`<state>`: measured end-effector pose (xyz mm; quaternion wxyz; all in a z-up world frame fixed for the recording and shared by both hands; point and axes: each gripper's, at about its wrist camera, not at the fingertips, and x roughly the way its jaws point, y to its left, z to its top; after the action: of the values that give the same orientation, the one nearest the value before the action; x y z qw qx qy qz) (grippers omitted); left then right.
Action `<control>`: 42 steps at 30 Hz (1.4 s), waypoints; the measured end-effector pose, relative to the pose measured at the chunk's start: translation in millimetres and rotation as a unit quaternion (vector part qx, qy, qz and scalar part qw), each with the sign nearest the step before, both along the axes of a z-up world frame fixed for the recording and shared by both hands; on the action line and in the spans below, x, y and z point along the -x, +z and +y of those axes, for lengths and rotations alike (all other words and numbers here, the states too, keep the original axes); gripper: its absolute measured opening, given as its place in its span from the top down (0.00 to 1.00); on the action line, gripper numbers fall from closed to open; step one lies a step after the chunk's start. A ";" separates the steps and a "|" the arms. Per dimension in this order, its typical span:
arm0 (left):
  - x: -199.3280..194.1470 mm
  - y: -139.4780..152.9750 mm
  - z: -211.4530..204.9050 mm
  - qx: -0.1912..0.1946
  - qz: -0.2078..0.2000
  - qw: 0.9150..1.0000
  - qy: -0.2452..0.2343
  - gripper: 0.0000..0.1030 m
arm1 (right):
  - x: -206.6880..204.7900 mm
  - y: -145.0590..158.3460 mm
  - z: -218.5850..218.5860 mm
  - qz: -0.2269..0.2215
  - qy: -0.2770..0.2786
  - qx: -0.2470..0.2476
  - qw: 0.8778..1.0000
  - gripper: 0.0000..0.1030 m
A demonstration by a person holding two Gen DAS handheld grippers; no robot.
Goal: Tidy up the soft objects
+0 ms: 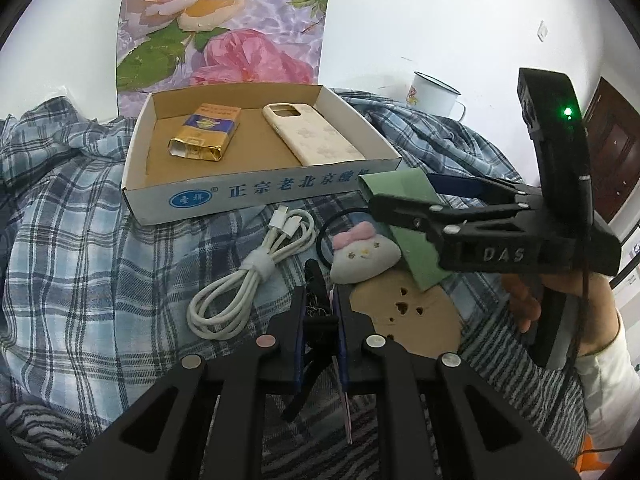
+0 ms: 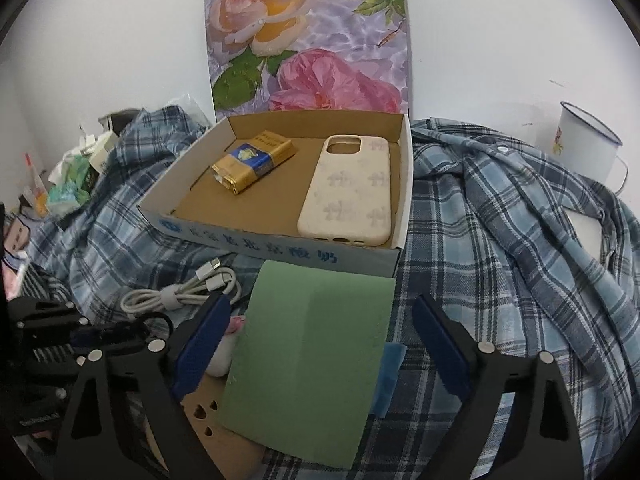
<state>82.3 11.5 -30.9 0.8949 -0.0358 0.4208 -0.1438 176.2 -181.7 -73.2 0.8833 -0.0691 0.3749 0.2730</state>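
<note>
The open cardboard box (image 2: 404, 184) w/ blue letters sits on the blue plaid cloth (image 2: 500, 240). Inside it already: a gold and blue soft packet (image 2: 252, 164) and a cream phone case w/ pale flowers (image 2: 348, 192). So two things look put away.

Left to do, by the look of it: the white coiled cable (image 1: 248, 280), the small white plush w/ a pink bow (image 1: 364, 254), and the flat green sheet (image 2: 312, 360), all lying in front of the box.

The left gripper (image 1: 320, 312) is pinched tight on a small black frayed thing (image 1: 316, 292); can't tell what it is.

The right gripper (image 2: 316, 344) is wide, one finger each side of the green sheet, pads not pressing it yet.
</note>
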 end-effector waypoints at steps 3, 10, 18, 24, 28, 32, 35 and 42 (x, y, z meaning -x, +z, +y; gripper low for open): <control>0.5 -0.2 -0.2 -0.002 -0.001 1.000 0.000 0.87 | 0.0 -3.1 3.3 -0.002 0.001 0.015 1.000 0.19; 1.5 -0.8 0.4 -0.001 -0.004 1.000 0.002 0.87 | 3.9 1.4 0.4 -0.021 0.005 0.015 1.000 0.29; 3.6 2.4 0.2 -0.007 -0.013 1.000 0.005 0.87 | 14.0 13.6 -1.4 -0.060 0.010 0.012 0.998 0.29; 5.9 6.6 0.5 -0.011 -0.023 1.000 0.011 0.87 | 19.6 20.8 -2.2 -0.082 0.010 0.009 0.997 0.30; 6.5 8.6 0.7 -0.015 -0.030 0.999 0.015 0.87 | 22.4 24.8 -3.2 -0.091 0.011 0.003 0.996 0.30; 6.0 9.4 1.8 -0.017 -0.033 0.999 0.021 0.87 | 25.9 29.5 -4.4 -0.099 0.010 -0.006 0.995 0.31; 5.0 11.6 2.6 -0.016 -0.035 0.999 0.025 0.87 | 27.4 33.2 -7.1 -0.101 0.011 -0.017 0.995 0.31; 8.7 28.4 -1.6 -0.027 -0.065 0.997 0.038 0.87 | 32.0 43.2 -13.0 -0.119 0.009 -0.030 0.992 0.31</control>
<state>73.6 9.9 -2.5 0.9259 -0.0178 0.3637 -0.1007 144.2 -194.7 -30.0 0.9209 -0.0781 0.2580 0.2814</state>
